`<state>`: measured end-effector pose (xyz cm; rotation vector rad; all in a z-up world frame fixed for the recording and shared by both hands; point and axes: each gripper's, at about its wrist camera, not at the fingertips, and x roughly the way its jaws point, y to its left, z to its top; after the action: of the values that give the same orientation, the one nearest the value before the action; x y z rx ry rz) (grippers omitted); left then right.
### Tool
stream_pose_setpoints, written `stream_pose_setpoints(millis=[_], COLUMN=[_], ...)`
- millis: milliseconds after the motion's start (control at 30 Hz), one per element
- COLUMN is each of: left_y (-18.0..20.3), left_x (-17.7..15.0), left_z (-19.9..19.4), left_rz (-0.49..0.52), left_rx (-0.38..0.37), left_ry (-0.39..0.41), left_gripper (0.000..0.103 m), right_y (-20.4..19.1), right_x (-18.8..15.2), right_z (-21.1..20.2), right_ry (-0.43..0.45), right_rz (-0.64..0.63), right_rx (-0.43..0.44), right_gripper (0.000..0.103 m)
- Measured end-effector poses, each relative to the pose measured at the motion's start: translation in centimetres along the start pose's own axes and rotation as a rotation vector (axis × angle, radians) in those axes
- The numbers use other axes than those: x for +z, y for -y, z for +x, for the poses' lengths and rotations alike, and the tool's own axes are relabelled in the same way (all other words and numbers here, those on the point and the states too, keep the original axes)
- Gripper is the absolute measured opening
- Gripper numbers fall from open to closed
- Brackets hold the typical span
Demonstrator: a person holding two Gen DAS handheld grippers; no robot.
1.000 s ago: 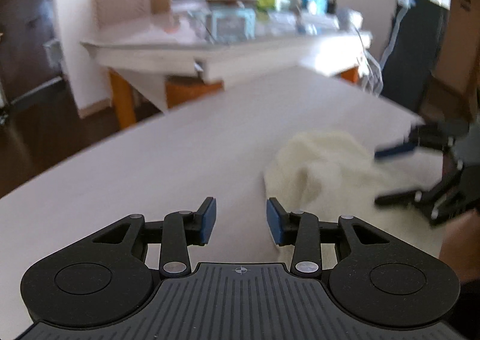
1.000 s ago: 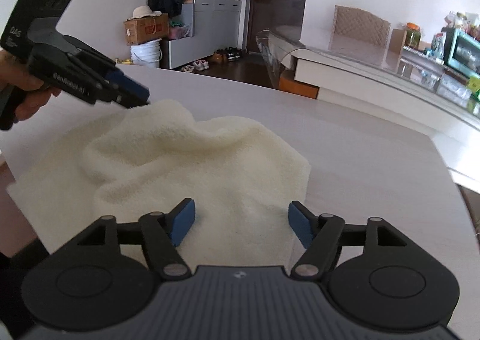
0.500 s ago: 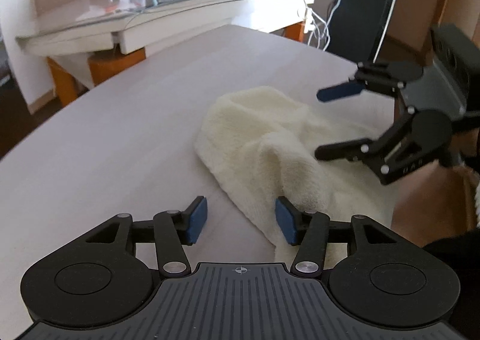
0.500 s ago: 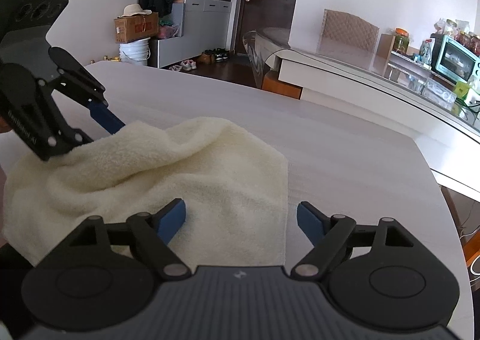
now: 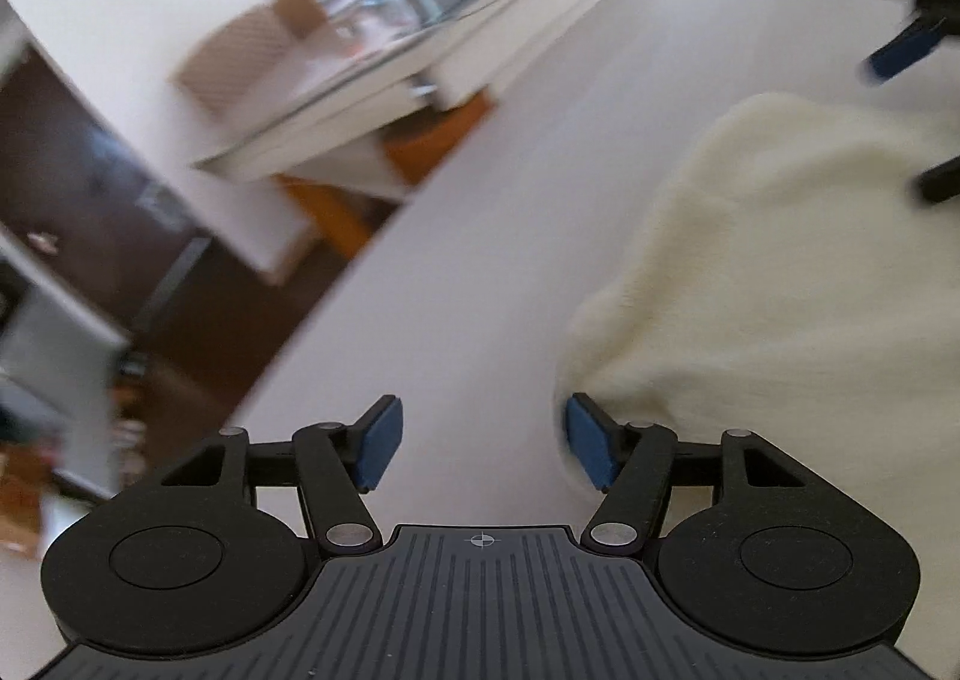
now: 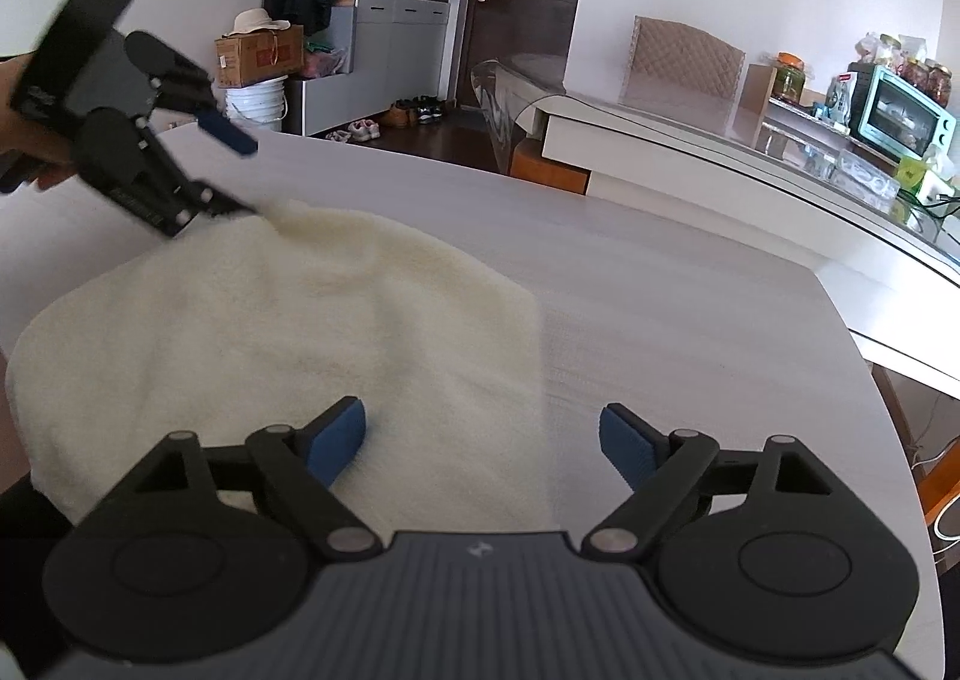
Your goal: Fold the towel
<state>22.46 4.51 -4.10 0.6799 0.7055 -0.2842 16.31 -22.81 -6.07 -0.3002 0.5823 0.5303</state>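
Observation:
A cream towel [image 6: 288,332] lies rumpled on the pale wooden table [image 6: 690,308]. In the left wrist view the towel [image 5: 780,272] fills the right side. My left gripper [image 5: 477,443] is open, its right fingertip at the towel's near corner, nothing between the jaws. In the right wrist view the left gripper [image 6: 240,176] sits at the towel's far left corner, lower finger against the cloth. My right gripper [image 6: 483,440] is open over the towel's near right edge, left finger above the cloth. It shows blurred in the left wrist view [image 5: 912,110].
A second table [image 6: 750,140] with a glass top, a teal toaster oven [image 6: 900,110] and jars stands beyond. A chair [image 6: 684,59] sits behind it. Boxes, a bucket and a cabinet stand by the dark door. The table's right edge [image 6: 864,356] is near.
My left gripper has swung and tilted, opened wider, and come down to the towel's corner. My right gripper has opened wider and shifted toward the towel's right edge. The towel lies flatter.

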Motion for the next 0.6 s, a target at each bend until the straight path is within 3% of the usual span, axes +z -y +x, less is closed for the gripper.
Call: stream_pose_setpoints(millis=[100, 300, 433, 600], left_y=[-1.0, -1.0, -2.2, -4.3], left_x=[-0.2, 0.8, 1.8, 0.8], left_z=[0.6, 1.9, 2.0, -0.2], left_rz=[-0.073, -0.063, -0.132, -0.216], left_rx=[0.001, 0.058, 0.008, -0.014], left_ry=[0.025, 0.071, 0.089, 0.089], left_gripper=[0.068, 0.069, 0.068, 0.067], right_y=[-0.1, -0.7, -1.1, -0.8], right_x=[0.0, 0.4, 0.6, 0.2], right_z=[0.1, 0.4, 0.5, 0.4], right_ry=[0.001, 0.001, -0.001, 0.006], right_rz=[0.003, -0.003, -0.012, 0.016], right_rx=[-0.017, -0.033, -0.043, -0.038], right_gripper=[0.089, 0.089, 0.089, 0.09])
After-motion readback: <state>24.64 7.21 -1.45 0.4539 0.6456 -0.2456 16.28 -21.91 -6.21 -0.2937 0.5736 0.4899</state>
